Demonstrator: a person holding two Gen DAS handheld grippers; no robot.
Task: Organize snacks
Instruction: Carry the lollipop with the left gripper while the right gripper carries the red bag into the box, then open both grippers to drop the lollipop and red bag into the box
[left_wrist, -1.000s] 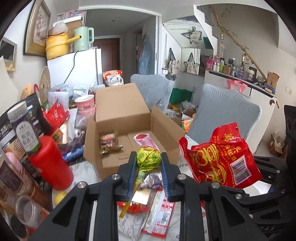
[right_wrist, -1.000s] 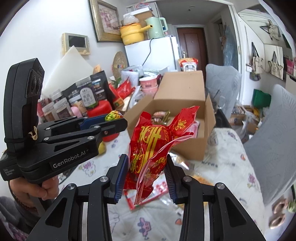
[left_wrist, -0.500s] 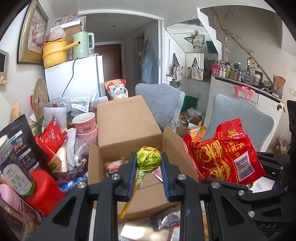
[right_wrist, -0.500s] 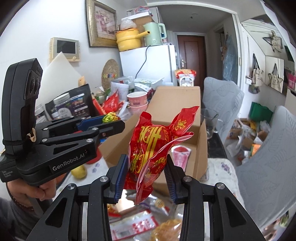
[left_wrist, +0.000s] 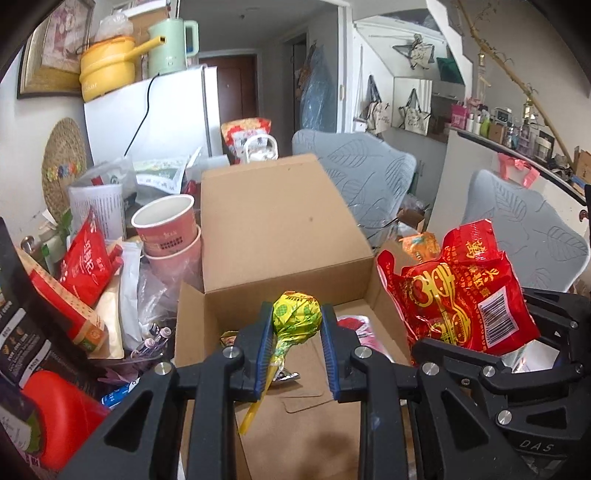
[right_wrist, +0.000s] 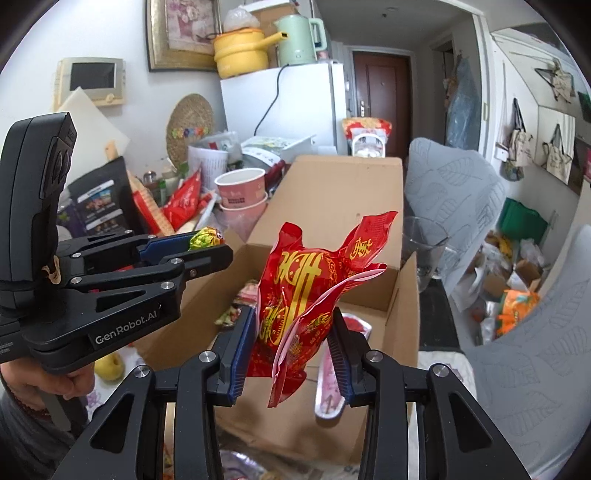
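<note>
My left gripper (left_wrist: 296, 314) is shut on a green and yellow lollipop (left_wrist: 295, 314), whose stick hangs down between the fingers. It hovers over the open cardboard box (left_wrist: 273, 236). My right gripper (right_wrist: 293, 328) is shut on a red snack bag (right_wrist: 306, 288) with gold lettering, held over the same box (right_wrist: 332, 206). In the left wrist view that red bag (left_wrist: 461, 288) shows at the right. In the right wrist view the left gripper (right_wrist: 212, 245) with the lollipop (right_wrist: 207, 238) sits at the left. Small wrapped snacks (right_wrist: 236, 314) lie in the box.
Left of the box stand stacked pink paper cups (left_wrist: 170, 236), red packets (left_wrist: 86, 262), a red lid (left_wrist: 62, 410) and dark pouches. A white fridge (left_wrist: 155, 114) carries a yellow pot and green kettle. Grey chairs (left_wrist: 362, 177) stand behind and right. A hand (right_wrist: 55, 380) grips the left tool.
Both grippers have moved forward from above the loose packets on the table to over the open box, each keeping its snack. The box now fills the lower views.
</note>
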